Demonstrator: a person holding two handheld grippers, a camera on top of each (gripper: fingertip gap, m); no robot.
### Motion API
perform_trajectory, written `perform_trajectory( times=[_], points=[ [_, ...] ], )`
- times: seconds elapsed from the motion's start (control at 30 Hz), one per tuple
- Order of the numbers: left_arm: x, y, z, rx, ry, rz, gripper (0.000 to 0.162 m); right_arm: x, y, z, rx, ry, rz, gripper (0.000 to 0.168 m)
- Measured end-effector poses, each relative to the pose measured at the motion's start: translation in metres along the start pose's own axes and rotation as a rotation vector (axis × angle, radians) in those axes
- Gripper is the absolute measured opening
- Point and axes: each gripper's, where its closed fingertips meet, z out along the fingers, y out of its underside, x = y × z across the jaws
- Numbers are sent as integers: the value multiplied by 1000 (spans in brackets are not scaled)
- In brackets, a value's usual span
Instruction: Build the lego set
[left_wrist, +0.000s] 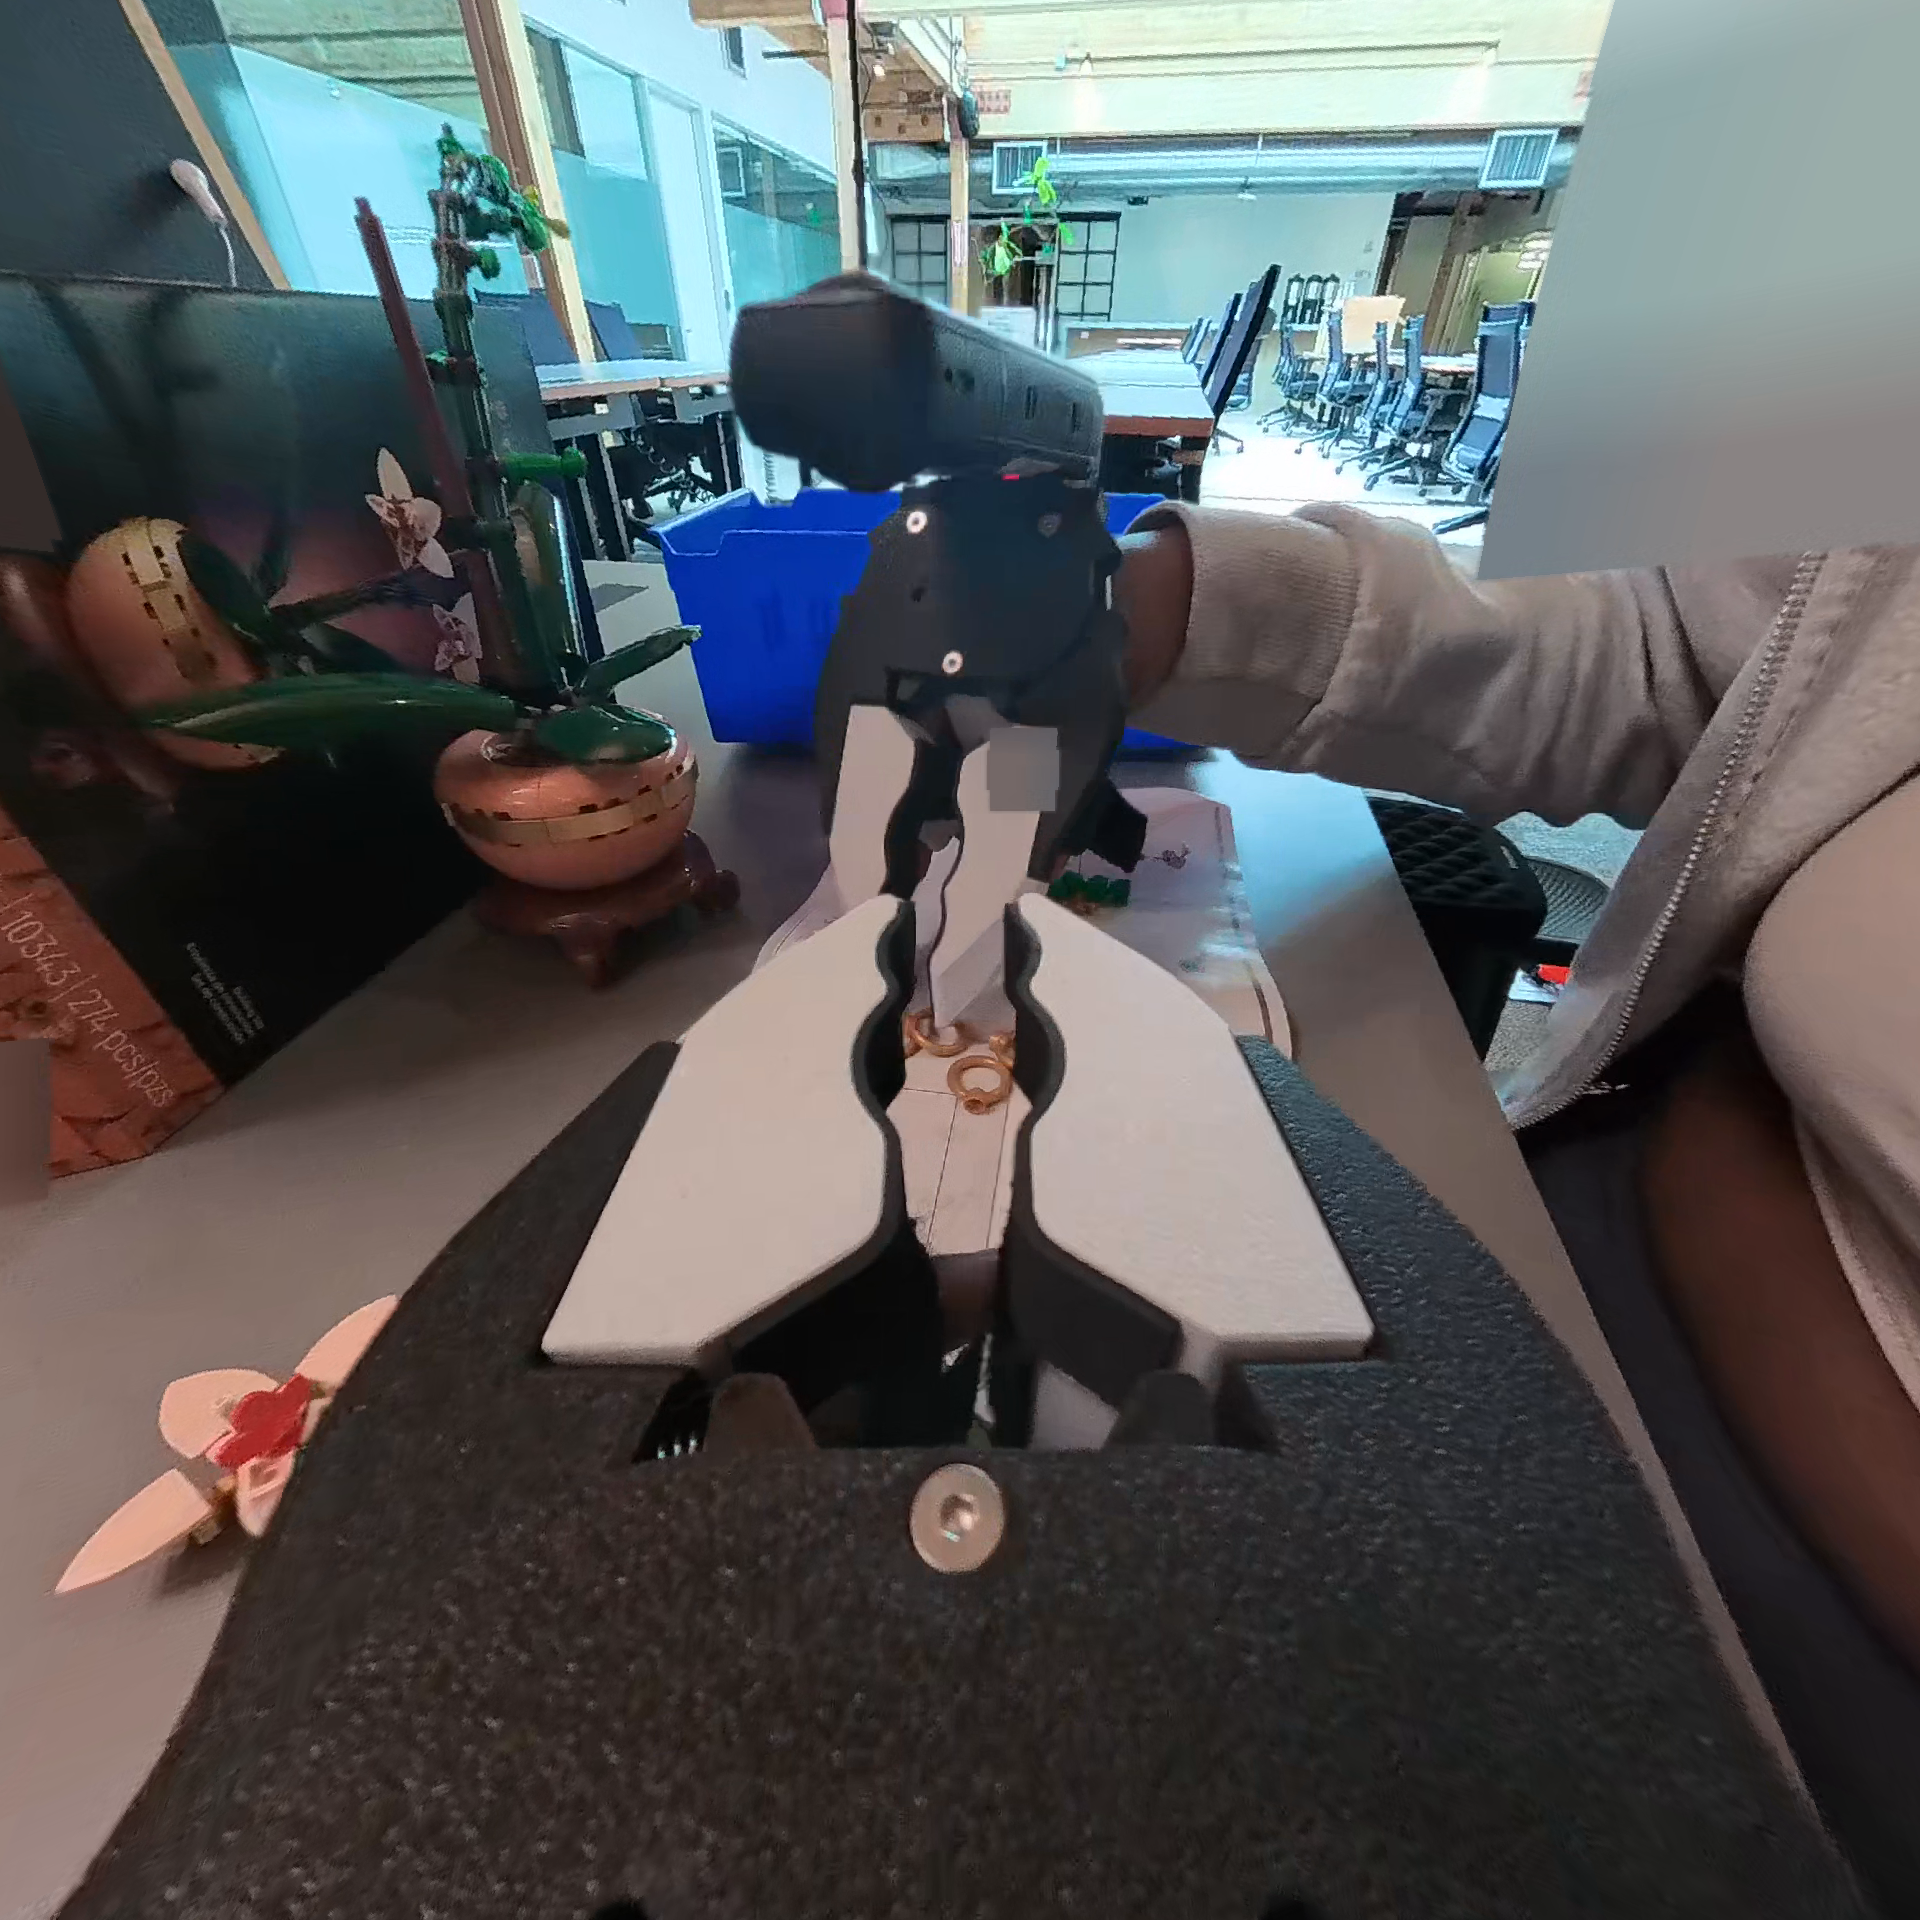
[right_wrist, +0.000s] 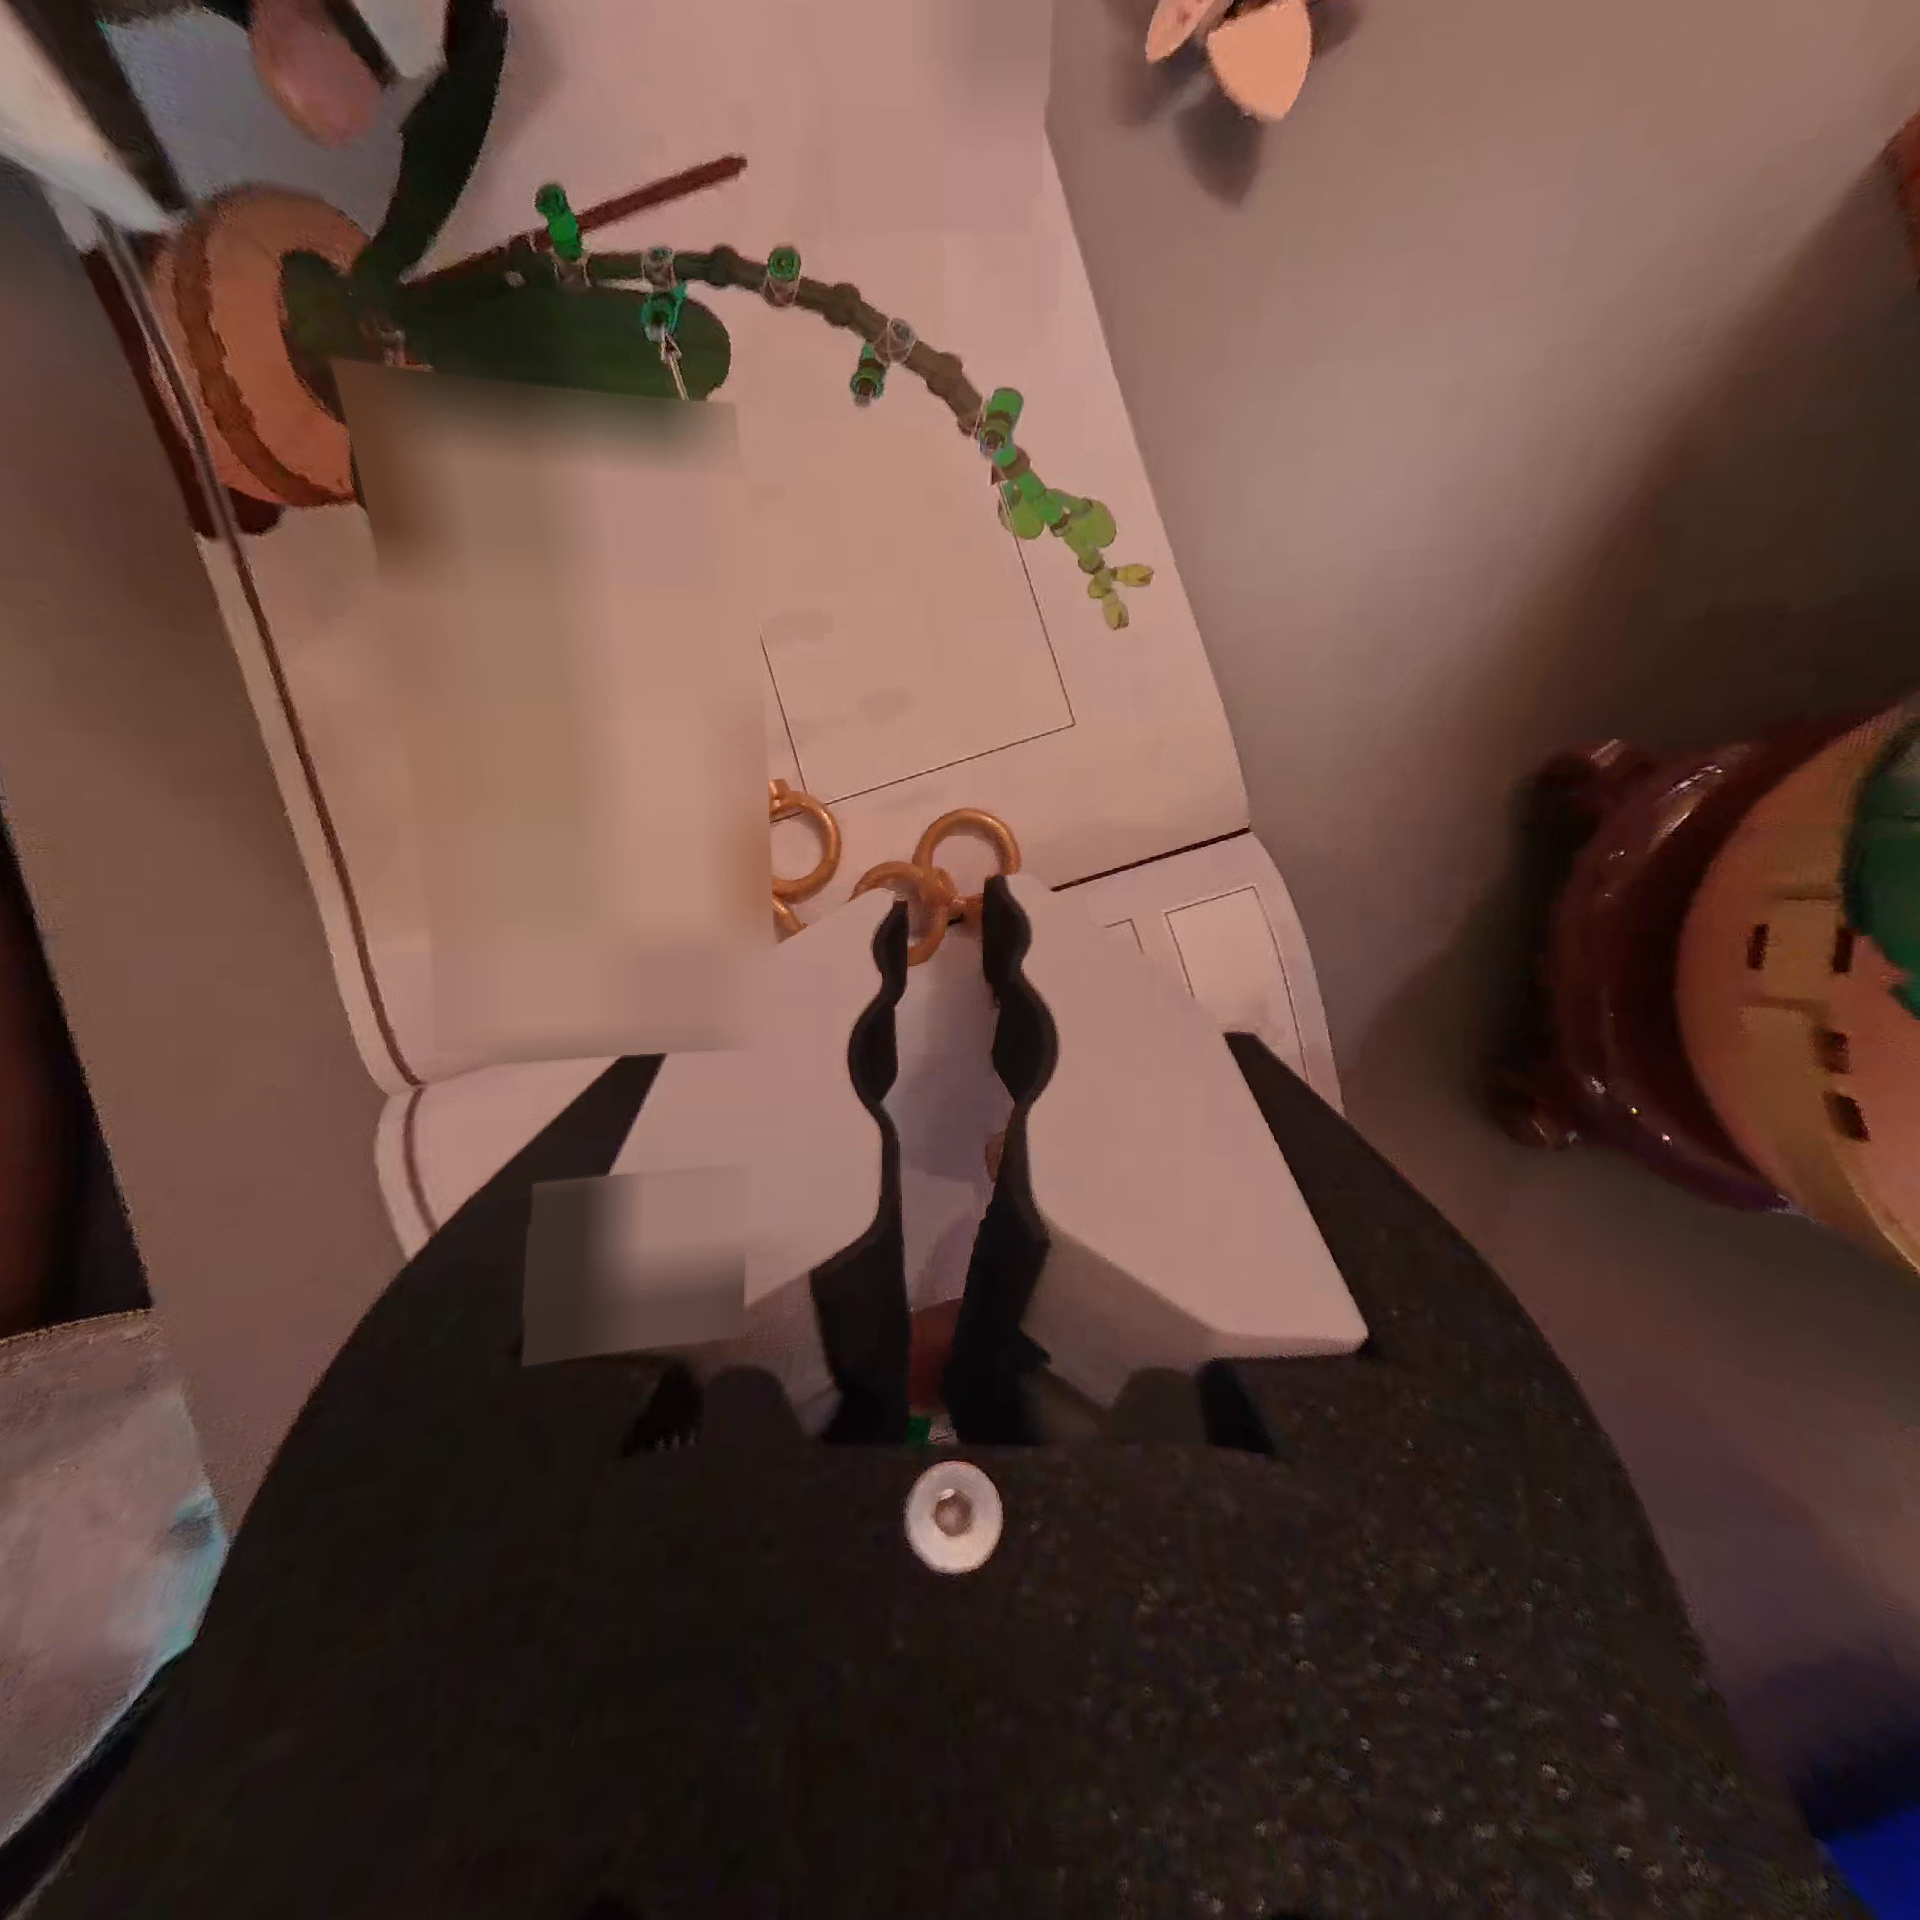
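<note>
Several gold ring pieces (left_wrist: 979, 1081) lie on the open instruction booklet (left_wrist: 1226, 914). My right gripper (right_wrist: 943, 902) points down at them, and its narrow jaws are closed around one gold ring piece (right_wrist: 966, 817) that still rests on the booklet (right_wrist: 914, 623). Another gold ring (right_wrist: 831, 836) lies just to its left. In the left wrist view the right gripper (left_wrist: 940, 1023) stands upright over the rings. My left gripper (left_wrist: 961, 914) is slightly open and empty, held low just in front of the rings. The built orchid model in its pink pot (left_wrist: 566, 810) stands to the left.
The set's box (left_wrist: 208, 623) leans behind the orchid, and a blue bin (left_wrist: 769, 613) sits farther back. A loose pink flower (left_wrist: 239, 1444) lies on the grey table near my left gripper. Small green pieces (left_wrist: 1091, 888) lie on the booklet. A person's grey sleeve (left_wrist: 1455, 665) reaches in from the right.
</note>
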Motion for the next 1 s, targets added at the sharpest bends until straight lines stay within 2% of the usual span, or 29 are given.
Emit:
perform_trajectory(
  times=[0.07,0.17,0.27,0.37,0.43,0.53,0.7,1.0],
  points=[
    [3,4,2,-24,12,12,17,4,4,4,-20,30,-24,8],
    [1,11,5,-69,-14,38,21,3,-6,-4,95,46,5,6],
    [-5,12,11,-77,-71,28,29,1,-40,-34,418,94,123,6],
    [-1,-7,20,38,-77,-33,29,-12,-82,-76,837,179,213,6],
    [3,-17,24,101,-77,-46,28,-20,-91,-91,961,282,204,6],
    [7,-29,22,159,-111,29,23,-33,-94,-96,1004,357,178,6],
    [15,-33,19,151,-102,108,15,-46,-91,-93,999,316,180,6],
    [28,-30,21,141,-21,102,8,-56,-84,-94,937,332,123,6]
  ],
)
